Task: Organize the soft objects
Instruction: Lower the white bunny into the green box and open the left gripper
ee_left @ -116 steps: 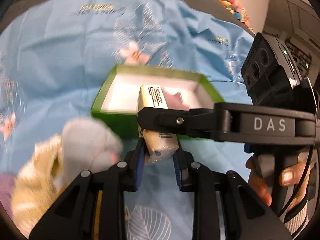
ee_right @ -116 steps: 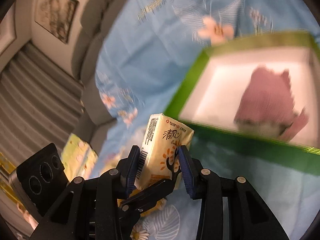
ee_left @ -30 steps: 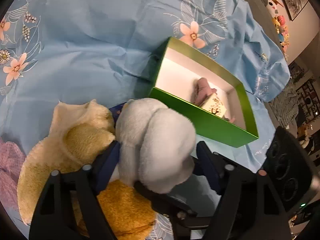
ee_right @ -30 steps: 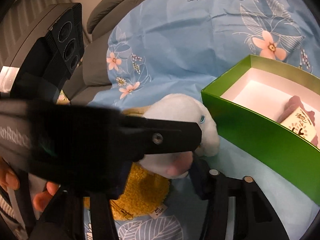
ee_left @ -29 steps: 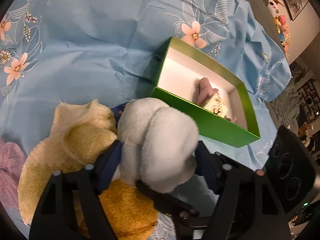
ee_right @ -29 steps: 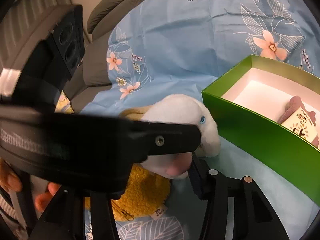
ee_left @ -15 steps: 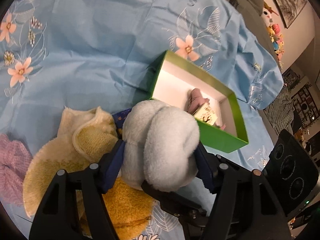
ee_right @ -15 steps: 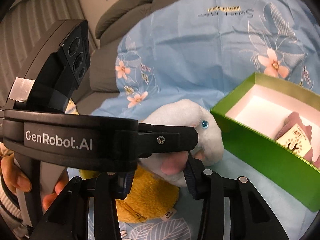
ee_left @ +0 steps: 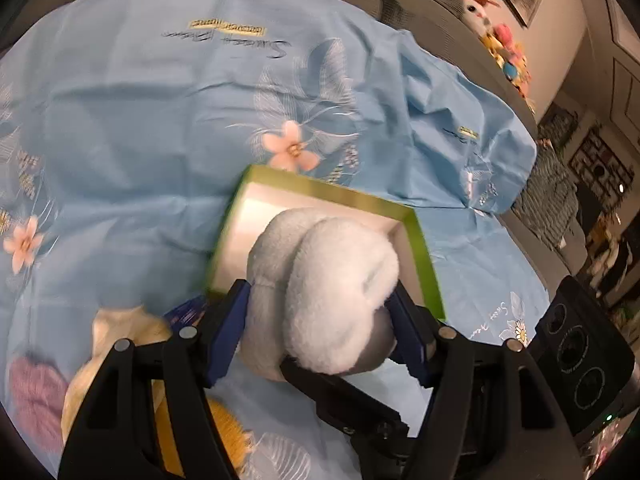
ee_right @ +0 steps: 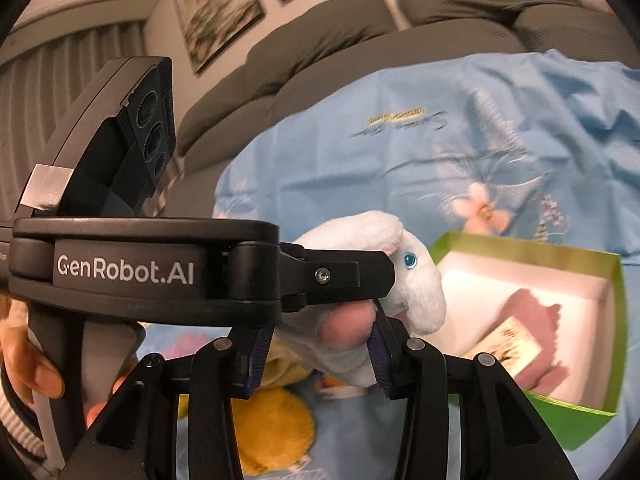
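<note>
Low in the centre of both wrist views, we have the white plush toy point(ee_left: 324, 292) pinched from two sides at once: the left gripper point(ee_left: 320, 328) has its blue pads pressed into the plump body, and the right gripper point(ee_right: 320, 348) has its pads squeezed onto the pink-tipped end near the blue eye. Both sets of fingers are clamped on the toy, the left pair standing wider than the right. The toy hangs clear of the blue floral sheet point(ee_left: 140, 100), in front of the near wall of the green box point(ee_right: 592, 424), which sits at centre in the left view and lower right in the right view. Inside the box we note a mauve knitted piece point(ee_right: 532, 320) with a tissue pack point(ee_right: 516, 344) lying on it, both toward one end; the white floor beside them is bare. A yellow plush point(ee_right: 276, 432) and a pink knit point(ee_left: 36, 396) wait on the sheet at lower left. Our reading: the step in hand is carrying the toy over the rim. To do it well, we would keep both grips level with each other so the soft body does not twist or stretch, clear the near wall fully before lowering, aim for the bare part of the floor, and let go only once the toy rests there.
</note>
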`<state>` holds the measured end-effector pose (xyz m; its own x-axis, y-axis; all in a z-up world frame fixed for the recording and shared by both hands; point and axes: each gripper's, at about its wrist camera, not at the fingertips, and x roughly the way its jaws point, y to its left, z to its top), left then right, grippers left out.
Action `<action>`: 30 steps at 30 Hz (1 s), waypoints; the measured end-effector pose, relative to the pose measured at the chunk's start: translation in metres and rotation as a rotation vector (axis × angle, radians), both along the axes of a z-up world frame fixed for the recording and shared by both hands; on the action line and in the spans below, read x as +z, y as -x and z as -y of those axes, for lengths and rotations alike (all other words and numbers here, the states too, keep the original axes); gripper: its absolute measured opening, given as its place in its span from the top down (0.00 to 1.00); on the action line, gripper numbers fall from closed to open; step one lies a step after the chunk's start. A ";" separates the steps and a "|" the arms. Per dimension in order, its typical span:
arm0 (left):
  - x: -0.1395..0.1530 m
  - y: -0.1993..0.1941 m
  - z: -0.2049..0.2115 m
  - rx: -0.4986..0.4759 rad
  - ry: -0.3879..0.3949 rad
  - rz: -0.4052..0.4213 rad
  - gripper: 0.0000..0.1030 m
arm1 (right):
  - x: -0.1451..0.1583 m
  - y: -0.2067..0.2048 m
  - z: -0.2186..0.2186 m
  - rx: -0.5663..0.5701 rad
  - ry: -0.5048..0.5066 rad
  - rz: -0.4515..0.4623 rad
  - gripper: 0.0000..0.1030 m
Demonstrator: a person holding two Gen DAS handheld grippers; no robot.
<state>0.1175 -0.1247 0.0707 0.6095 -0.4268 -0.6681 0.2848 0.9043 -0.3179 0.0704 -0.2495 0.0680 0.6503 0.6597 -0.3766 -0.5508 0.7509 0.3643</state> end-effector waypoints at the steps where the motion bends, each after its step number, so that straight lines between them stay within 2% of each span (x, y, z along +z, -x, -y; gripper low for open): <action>1: 0.001 -0.005 0.006 -0.010 -0.003 0.000 0.35 | 0.001 -0.003 0.006 -0.020 -0.004 0.003 0.56; 5: 0.000 -0.029 0.031 -0.038 0.000 -0.019 0.35 | 0.000 -0.022 0.027 -0.090 -0.018 0.000 0.56; 10: -0.012 -0.048 0.057 -0.052 -0.033 -0.040 0.35 | -0.014 -0.043 0.049 -0.150 -0.060 -0.059 0.56; 17: -0.035 -0.069 0.066 -0.023 -0.033 -0.101 0.35 | -0.034 -0.062 0.054 -0.222 -0.006 -0.146 0.56; 19: -0.039 -0.071 0.067 -0.016 -0.039 -0.109 0.33 | -0.038 -0.067 0.054 -0.240 0.004 -0.166 0.56; 22: -0.040 -0.075 0.063 0.018 -0.044 -0.113 0.21 | -0.040 -0.069 0.053 -0.259 0.024 -0.183 0.50; 24: -0.037 -0.074 0.057 0.036 -0.036 -0.105 0.20 | -0.039 -0.068 0.053 -0.277 0.039 -0.179 0.41; 28: -0.031 -0.070 0.046 0.061 -0.048 -0.094 0.18 | -0.033 -0.063 0.056 -0.290 0.042 -0.162 0.38; 30: -0.026 -0.064 0.040 0.072 -0.059 -0.079 0.07 | -0.031 -0.061 0.057 -0.295 0.044 -0.160 0.37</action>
